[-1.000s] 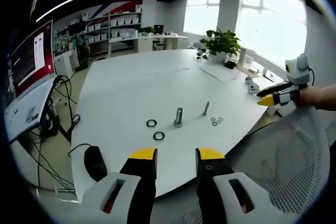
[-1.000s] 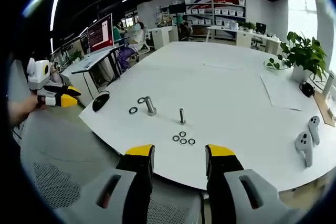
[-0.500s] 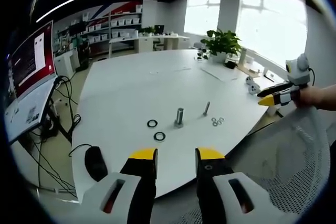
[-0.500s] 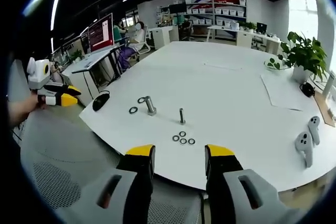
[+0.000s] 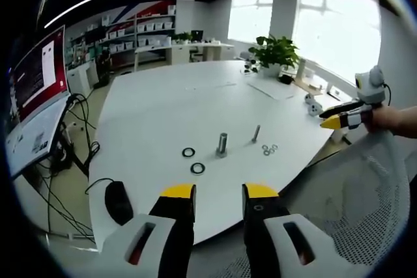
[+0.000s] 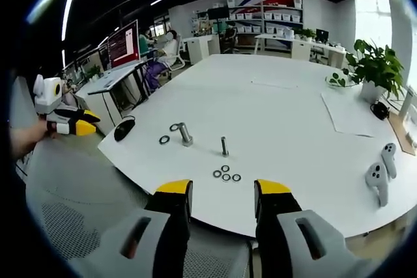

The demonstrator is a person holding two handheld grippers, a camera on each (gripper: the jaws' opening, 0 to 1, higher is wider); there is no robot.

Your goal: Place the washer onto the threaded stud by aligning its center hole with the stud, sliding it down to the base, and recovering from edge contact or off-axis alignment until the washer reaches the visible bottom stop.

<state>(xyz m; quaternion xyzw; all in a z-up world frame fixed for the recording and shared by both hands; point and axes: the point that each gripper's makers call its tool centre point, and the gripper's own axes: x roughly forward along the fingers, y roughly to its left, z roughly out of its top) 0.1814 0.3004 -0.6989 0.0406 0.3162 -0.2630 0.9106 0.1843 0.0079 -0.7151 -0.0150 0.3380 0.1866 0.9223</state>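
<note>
Both grippers hung off the round white table [image 6: 287,96] edge, jaws apart, holding nothing. Small silver washers [image 6: 225,174] lay just beside the thin threaded stud [image 6: 224,146]; thicker steel bolt [image 6: 185,133] and black mouse [image 6: 124,128] nearby.

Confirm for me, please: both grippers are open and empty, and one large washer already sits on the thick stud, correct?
Not quite: in the left gripper view both large washers lie flat on the table beside the thick stud. The left gripper and right gripper are indeed open and empty.
</note>
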